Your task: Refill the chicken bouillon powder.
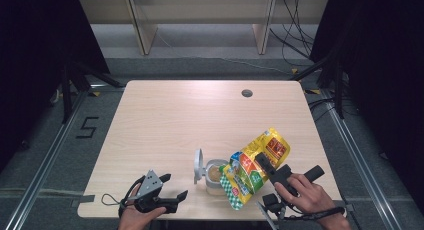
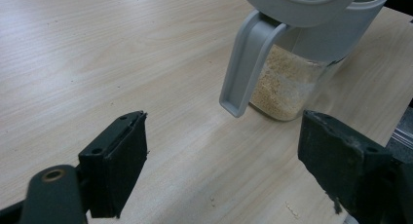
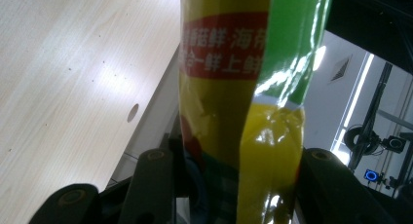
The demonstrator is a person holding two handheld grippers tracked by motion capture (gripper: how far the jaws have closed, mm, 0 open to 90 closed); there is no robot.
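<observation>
Right gripper (image 1: 264, 166) clamps the yellow-green bag (image 1: 252, 168), tilted, its lower end over the open mouth of the clear jar (image 1: 216, 180). Jar holds pale granules, grey lid (image 1: 198, 166) flipped up, near the table (image 1: 170, 120) front edge. Left gripper (image 1: 167, 187) rests left of jar, jaws wide apart, nothing between.

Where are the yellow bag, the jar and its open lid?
bag (image 1: 255, 166): high view, on its printed front, tipped over the jar.
jar (image 2: 287, 85): left gripper view, on the clear wall with pale grains behind it.
lid (image 1: 198, 165): high view, on the flipped-up grey flap left of the mouth.
</observation>
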